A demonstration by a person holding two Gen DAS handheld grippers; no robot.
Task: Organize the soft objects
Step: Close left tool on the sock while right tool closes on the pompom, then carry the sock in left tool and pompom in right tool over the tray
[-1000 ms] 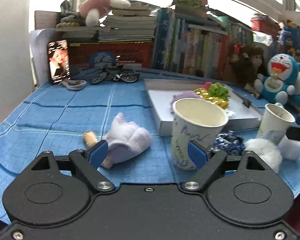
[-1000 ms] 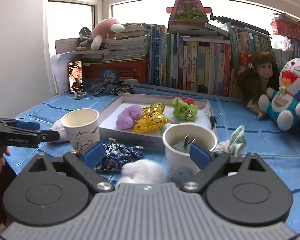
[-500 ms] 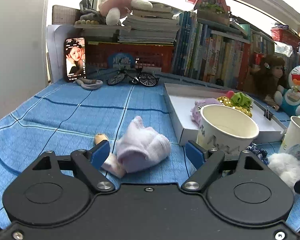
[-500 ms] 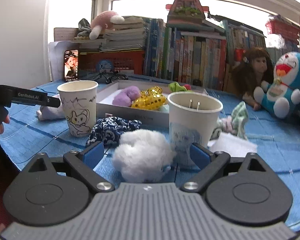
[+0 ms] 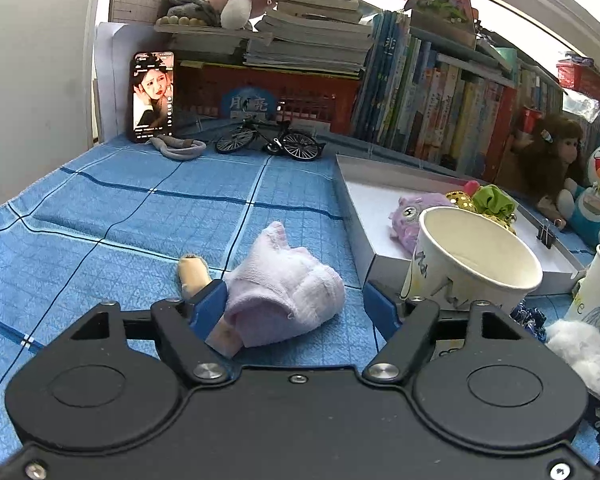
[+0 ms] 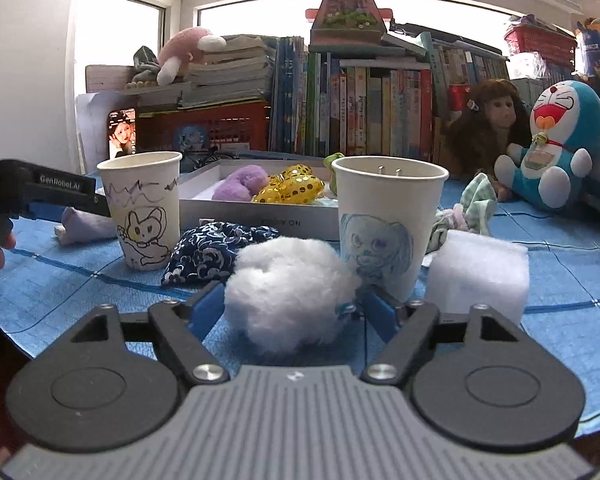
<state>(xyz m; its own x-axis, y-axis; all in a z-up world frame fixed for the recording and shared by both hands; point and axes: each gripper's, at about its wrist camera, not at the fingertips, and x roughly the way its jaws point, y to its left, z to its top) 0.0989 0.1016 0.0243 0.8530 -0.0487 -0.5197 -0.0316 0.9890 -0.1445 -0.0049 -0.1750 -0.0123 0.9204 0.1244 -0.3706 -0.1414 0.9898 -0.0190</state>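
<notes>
My left gripper (image 5: pixel 296 304) is open, low over the blue cloth, its jaws on either side of a pale lilac sock (image 5: pixel 284 292) that lies on a small doll limb (image 5: pixel 194 274). My right gripper (image 6: pixel 290 308) is open around a white cotton fluff ball (image 6: pixel 288 280); I cannot tell if the pads touch it. A white box tray (image 5: pixel 373 216) holds a purple plush (image 5: pixel 413 216), a gold sequin item and a green scrunchie (image 5: pixel 493 200). The tray (image 6: pixel 260 212) shows behind the cups in the right wrist view.
Two drawn-on paper cups stand in front of the tray: one (image 6: pixel 144 208) on the left, one (image 6: pixel 383 224) right beside the fluff. A navy patterned pouch (image 6: pixel 216 252), a white foam block (image 6: pixel 477 272), a checked cloth (image 6: pixel 477 204), a Doraemon plush (image 6: pixel 555 148), a doll, a model bicycle (image 5: pixel 272 142) and books surround.
My left gripper has swung left and lowered, from facing the cup to straddling the sock. My right gripper has dropped and moved forward until the fluff ball sits between its jaws.
</notes>
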